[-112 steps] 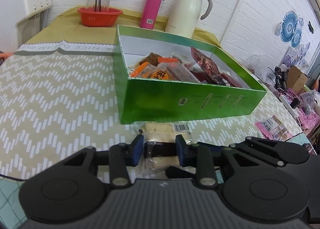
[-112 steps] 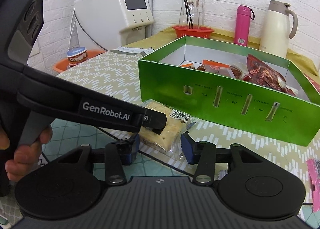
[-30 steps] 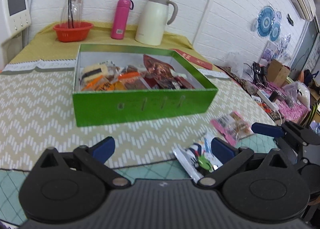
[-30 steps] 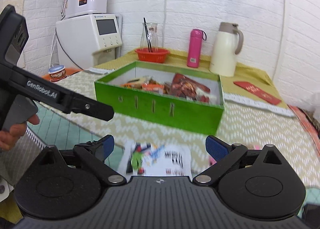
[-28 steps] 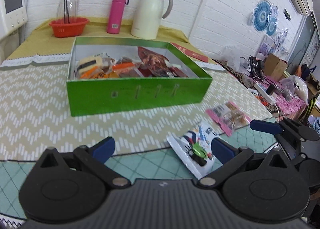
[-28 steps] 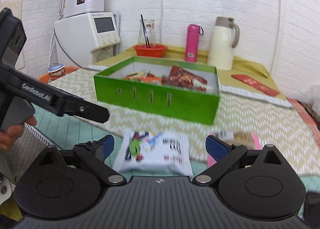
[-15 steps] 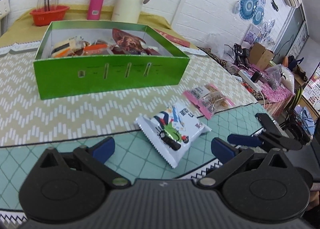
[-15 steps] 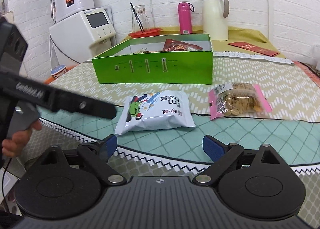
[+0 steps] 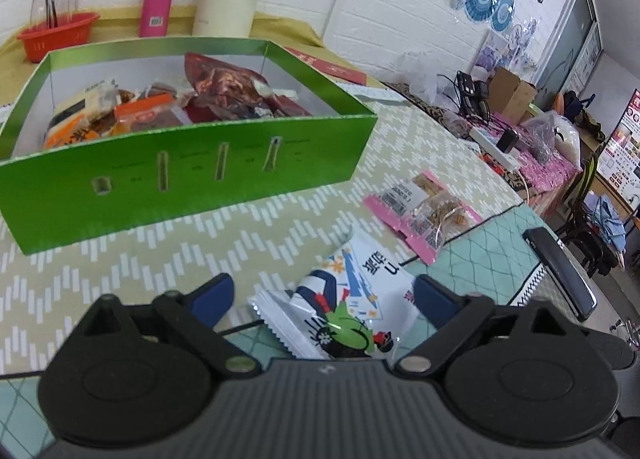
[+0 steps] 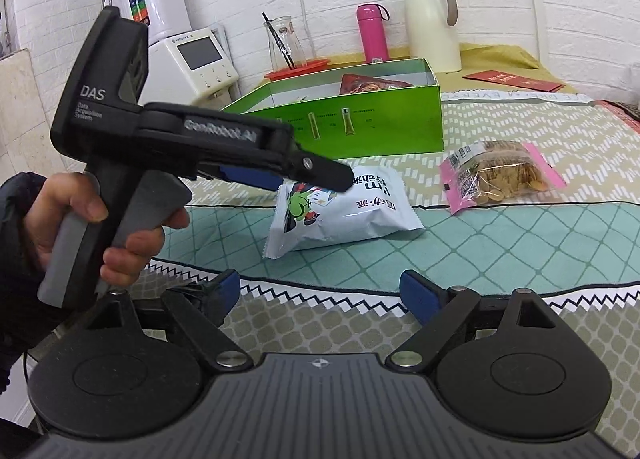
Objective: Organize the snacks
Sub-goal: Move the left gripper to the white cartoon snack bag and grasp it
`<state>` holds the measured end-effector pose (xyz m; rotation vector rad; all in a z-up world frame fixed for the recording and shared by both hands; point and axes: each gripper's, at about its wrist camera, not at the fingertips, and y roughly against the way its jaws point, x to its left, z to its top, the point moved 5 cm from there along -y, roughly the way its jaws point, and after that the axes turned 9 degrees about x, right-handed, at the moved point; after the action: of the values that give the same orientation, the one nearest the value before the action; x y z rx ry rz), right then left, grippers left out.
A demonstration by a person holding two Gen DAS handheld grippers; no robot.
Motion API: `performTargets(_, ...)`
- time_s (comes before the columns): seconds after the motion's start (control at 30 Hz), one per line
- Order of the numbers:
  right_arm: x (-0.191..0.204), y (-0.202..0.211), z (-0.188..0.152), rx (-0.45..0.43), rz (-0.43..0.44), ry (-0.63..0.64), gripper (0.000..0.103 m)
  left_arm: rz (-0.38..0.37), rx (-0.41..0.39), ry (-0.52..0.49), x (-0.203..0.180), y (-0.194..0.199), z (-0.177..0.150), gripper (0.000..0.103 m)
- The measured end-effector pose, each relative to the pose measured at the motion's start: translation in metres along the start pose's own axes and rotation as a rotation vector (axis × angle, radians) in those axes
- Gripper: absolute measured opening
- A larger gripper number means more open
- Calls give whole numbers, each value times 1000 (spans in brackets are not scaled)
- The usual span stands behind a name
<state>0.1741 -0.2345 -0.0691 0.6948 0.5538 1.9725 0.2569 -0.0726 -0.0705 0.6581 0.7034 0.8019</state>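
Observation:
A white snack bag (image 9: pixel 352 291) with a green cartoon figure lies on the teal mat, in front of the green box (image 9: pixel 180 183) that holds several snacks. My left gripper (image 9: pixel 322 297) straddles this bag; its jaws are closing, and the left blue pad still stands clear of the bag's edge. In the right wrist view a hand holds the left gripper (image 10: pixel 304 179) tilted down over the bag (image 10: pixel 360 211). My right gripper (image 10: pixel 322 291) is open and empty, near the table's front edge, short of the bag. A pink-edged packet (image 10: pixel 500 175) of biscuits lies to the right.
Behind the box stand a pink flask (image 10: pixel 374 33), a cream jug (image 10: pixel 430 27) and a red basket (image 9: pixel 56 35) with a glass carafe. A white dispenser (image 10: pixel 192 59) stands at the left, a red envelope (image 10: pixel 512 81) at the back right. Clutter fills the room on the right (image 9: pixel 520 127).
My left gripper has come forward and down onto the white bag, and its jaws have narrowed around it. The right gripper has sunk and drawn back toward the table's edge, still open.

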Motion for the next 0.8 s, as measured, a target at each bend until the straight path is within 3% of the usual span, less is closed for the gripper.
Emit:
performTargets(0.1,0,0,0,-6,4,-3,103,-10,27,-20,-6,3,-6,66)
performTargets(0.3,-5,6,-4,-16,-10,-7,103,-170,117,-45,-36,14,-33,60)
performTargets(0.43,-9,11,-8,-23,-24,-12,103,-125,51,-49,-44,25,-40,69)
performTargets(0.53,-10,12,-9,-31,-32,-17,103,-113,7,-26,-42,29,-34,69)
performTargets(0.8,-8,15,-10,-53,-65,-9,103,-115,-17,-9,-45,25,-31,63)
